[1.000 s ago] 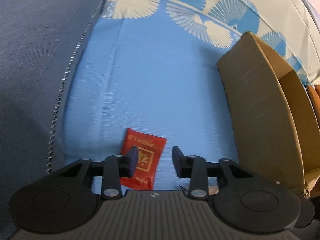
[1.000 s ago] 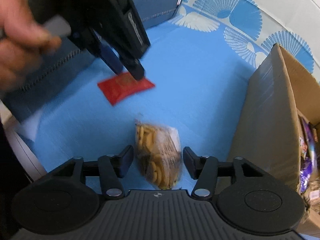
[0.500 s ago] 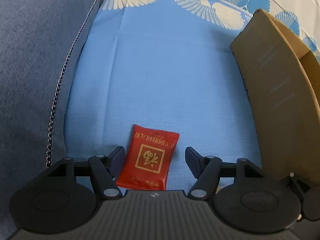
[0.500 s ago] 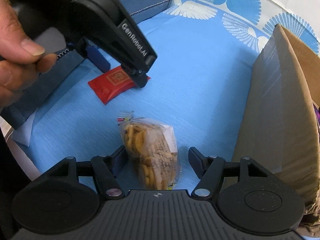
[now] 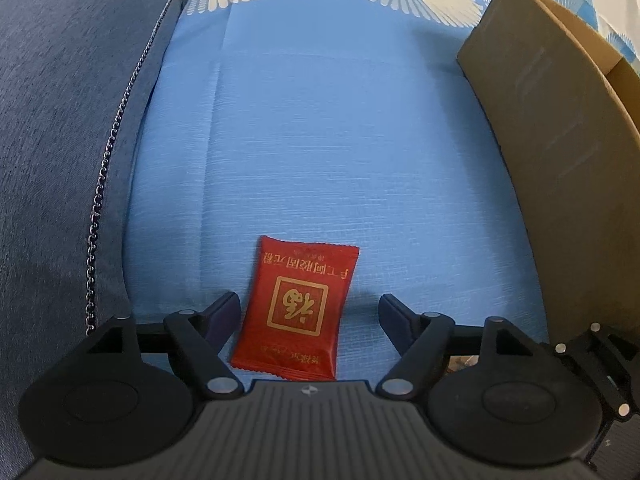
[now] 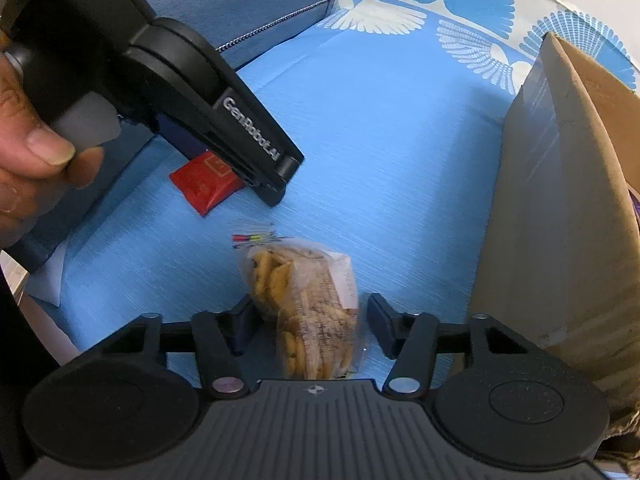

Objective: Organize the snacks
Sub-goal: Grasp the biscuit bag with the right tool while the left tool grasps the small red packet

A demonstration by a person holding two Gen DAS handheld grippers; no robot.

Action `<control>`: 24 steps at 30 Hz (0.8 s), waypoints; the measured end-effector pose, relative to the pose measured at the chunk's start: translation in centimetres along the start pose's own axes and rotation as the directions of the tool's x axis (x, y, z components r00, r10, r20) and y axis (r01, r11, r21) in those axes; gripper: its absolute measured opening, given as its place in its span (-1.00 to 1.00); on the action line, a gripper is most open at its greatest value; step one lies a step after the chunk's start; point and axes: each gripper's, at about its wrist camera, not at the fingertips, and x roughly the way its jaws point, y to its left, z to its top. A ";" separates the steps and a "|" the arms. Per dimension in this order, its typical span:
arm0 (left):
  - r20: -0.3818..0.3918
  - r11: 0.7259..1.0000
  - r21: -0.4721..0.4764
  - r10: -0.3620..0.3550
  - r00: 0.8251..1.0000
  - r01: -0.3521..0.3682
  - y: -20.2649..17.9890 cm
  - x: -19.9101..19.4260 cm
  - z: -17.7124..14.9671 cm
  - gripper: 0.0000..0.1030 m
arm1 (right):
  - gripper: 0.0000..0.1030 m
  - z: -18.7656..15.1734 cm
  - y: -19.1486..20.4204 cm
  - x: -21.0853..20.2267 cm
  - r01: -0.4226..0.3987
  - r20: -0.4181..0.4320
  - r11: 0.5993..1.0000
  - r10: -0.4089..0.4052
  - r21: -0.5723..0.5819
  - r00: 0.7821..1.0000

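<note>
While left hand-held gripper point(image 5: 308, 316) spread around red packet point(image 5: 298, 308), right hand-held gripper point(image 6: 310, 320) spread around cookie bag point(image 6: 308, 304).

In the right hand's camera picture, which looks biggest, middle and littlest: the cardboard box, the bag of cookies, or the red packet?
1. Cardboard box, biggest by far.
2. Bag of cookies, though it lies nearer the camera.
3. Red packet, littlest, but partly hidden behind the left gripper.

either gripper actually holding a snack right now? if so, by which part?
Nothing is held. The left gripper is open around the red packet, the right gripper open around the clear cookie bag; both snacks lie on the blue cloth.
</note>
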 end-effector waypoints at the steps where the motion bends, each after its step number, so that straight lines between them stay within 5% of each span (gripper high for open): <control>1: 0.001 1.000 0.003 0.003 1.000 -0.003 -0.1 0.0 0.0 0.55 | 0.01 0.0 0.0 0.0 0.001 0.004 1.000 -0.001 -0.005 1.000; 10: 0.035 0.999 0.021 0.048 0.998 -0.048 -0.3 -0.4 0.0 -0.05 | -0.20 0.3 -0.3 -1.4 0.020 0.070 1.000 -0.021 0.007 0.997; 24: 0.157 0.993 -0.087 0.096 0.983 -0.083 1.5 -2.8 0.7 -0.08 | -0.20 1.5 -1.8 -6.9 0.038 0.266 0.996 -0.057 0.076 0.962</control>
